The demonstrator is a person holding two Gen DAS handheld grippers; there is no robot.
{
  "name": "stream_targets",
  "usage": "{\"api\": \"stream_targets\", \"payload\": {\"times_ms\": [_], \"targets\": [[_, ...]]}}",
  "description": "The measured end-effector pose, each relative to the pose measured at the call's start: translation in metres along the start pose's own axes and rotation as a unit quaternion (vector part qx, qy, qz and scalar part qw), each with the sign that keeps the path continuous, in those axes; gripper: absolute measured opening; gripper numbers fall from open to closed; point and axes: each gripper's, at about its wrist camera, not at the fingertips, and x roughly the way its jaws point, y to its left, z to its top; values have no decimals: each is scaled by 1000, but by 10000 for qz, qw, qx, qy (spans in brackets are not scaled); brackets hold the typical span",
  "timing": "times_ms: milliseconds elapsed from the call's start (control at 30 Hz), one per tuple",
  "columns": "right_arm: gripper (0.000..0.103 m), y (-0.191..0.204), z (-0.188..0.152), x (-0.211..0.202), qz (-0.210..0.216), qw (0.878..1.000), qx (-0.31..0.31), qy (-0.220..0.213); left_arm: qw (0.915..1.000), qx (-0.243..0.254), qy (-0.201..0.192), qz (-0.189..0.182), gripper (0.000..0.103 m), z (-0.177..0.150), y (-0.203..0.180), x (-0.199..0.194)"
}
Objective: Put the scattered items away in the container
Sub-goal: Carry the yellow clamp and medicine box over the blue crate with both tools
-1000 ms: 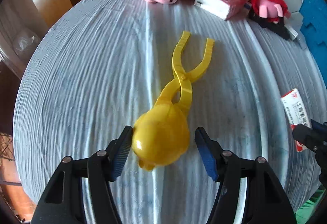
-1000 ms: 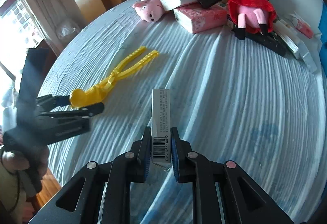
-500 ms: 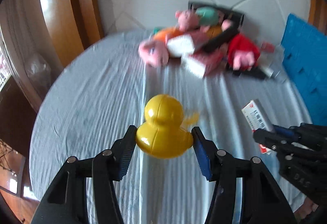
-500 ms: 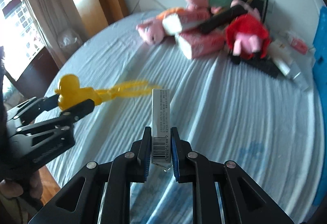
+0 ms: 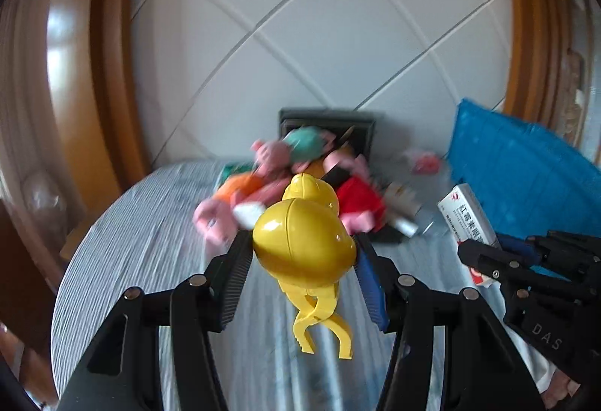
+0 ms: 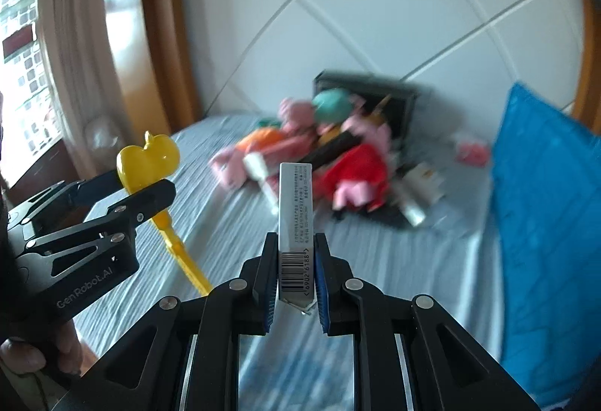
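The left hand-held gripper [image 5: 302, 272] clenches a yellow duck-shaped snowball clamp [image 5: 304, 242] by its hard, slick, light shell; the handles dangle. The right hand-held gripper [image 6: 295, 277] pinches a light, crushable medicine box [image 6: 295, 219] edgewise. Both hang short of the black container [image 6: 407, 103].

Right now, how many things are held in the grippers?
2. The yellow duck-shaped tongs are clamped in the left gripper, handles hanging down. The small white box stands upright in the right gripper. Nothing else seems held.
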Motion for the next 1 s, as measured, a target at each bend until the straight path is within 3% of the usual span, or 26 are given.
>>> {"api": "stream_targets", "payload": {"times_ms": [200,367,567,633,733,800,900,1000], "targets": [[17,-54,29,-54,-455,9976,94,-517,9982,192,-466,-322,53,47,-68,-15],[17,-126,51,-109,-833,9914,164,-992,9933,345,-984,-492,53,99,-161,-26],[17,-256,63,-179,-1245,9805,127,-1512,9827,384,-1742,-502,53,164,-305,-41],[17,-300,64,-195,-1369,9782,123,-1557,9813,362,-1793,-603,53,183,-351,-42],[17,-370,61,-205,-1443,9801,236,-1343,9821,439,-1680,-731,53,199,-419,-33],[17,-408,57,-200,-1527,9817,262,-1108,9860,567,-1403,-702,53,196,-456,-16],[17,-461,39,-183,-1486,9864,385,-594,9931,915,-481,-556,53,173,-501,23],[17,-493,20,-163,-1390,9893,441,-34,9894,1138,628,-652,53,140,-530,64]]}}
